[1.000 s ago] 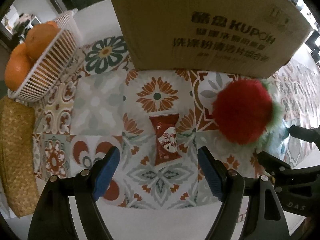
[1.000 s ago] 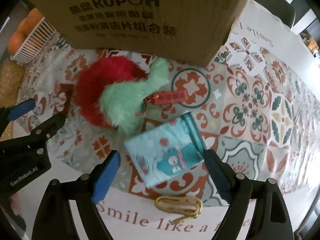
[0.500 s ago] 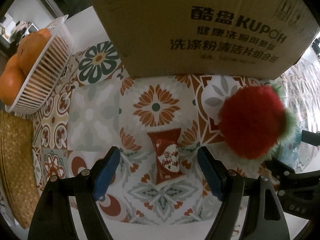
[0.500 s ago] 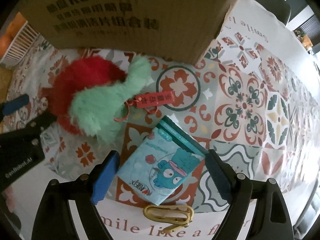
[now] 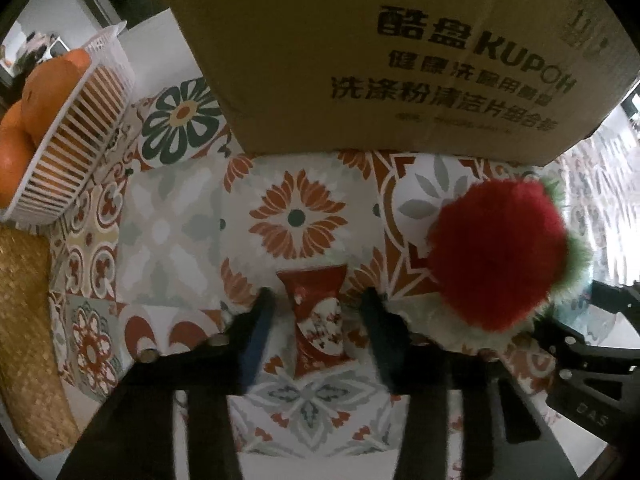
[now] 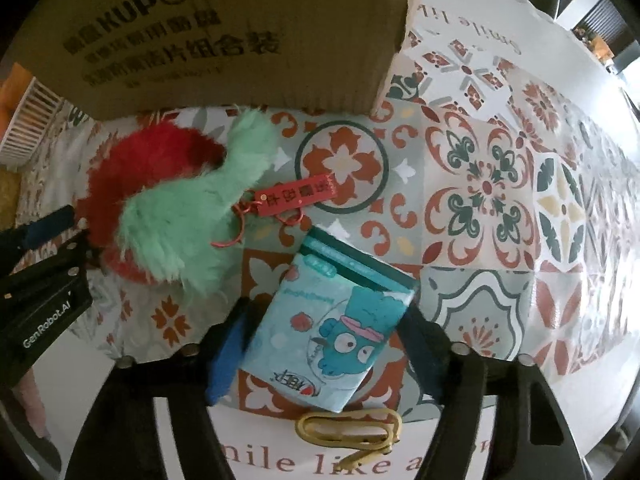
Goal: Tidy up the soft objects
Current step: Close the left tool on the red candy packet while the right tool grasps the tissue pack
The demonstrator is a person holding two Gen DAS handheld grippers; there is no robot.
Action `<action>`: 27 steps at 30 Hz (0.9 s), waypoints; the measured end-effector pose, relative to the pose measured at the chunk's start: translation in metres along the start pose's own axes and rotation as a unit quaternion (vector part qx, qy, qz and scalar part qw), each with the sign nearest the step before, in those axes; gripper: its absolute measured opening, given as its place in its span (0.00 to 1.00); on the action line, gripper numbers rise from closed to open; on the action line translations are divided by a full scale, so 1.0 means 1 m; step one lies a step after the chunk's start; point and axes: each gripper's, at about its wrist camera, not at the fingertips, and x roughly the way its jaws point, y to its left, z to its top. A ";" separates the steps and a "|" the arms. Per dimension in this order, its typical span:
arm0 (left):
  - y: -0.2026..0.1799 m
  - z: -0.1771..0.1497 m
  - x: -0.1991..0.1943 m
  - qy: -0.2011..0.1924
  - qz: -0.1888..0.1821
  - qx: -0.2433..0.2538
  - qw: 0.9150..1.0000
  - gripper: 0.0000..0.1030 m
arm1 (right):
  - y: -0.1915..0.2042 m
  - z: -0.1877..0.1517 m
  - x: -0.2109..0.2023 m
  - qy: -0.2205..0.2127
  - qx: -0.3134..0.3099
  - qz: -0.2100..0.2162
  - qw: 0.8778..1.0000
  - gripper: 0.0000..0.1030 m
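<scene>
A small red snack packet lies on the patterned tablecloth, between the fingers of my left gripper; the jaws are narrowed around it with small gaps each side. A red and green plush toy lies to its right, also in the right wrist view, with a red tag. A teal tissue pack lies between the fingers of my right gripper, which stand close beside its edges.
A large cardboard box stands close behind the objects. A white basket of oranges is at the far left, with a woven mat below it. Yellow rubber bands lie near the table's front edge.
Both grippers moved forward and down over their objects. Both sets of jaws narrowed, the left around the red packet and the right around the tissue pack.
</scene>
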 end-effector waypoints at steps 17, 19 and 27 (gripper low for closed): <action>0.001 -0.036 -0.040 -0.019 -0.054 -0.012 0.998 0.23 | -0.019 -0.034 -0.038 -0.058 0.000 0.049 0.997 0.58; 0.001 -0.038 -0.049 -0.031 -0.051 -0.009 0.998 0.23 | -0.021 -0.037 -0.044 -0.067 -0.003 0.053 0.996 0.57; -0.006 -0.053 -0.089 -0.069 -0.068 -0.013 0.995 0.23 | -0.013 -0.048 -0.081 -0.100 -0.016 0.062 0.993 0.56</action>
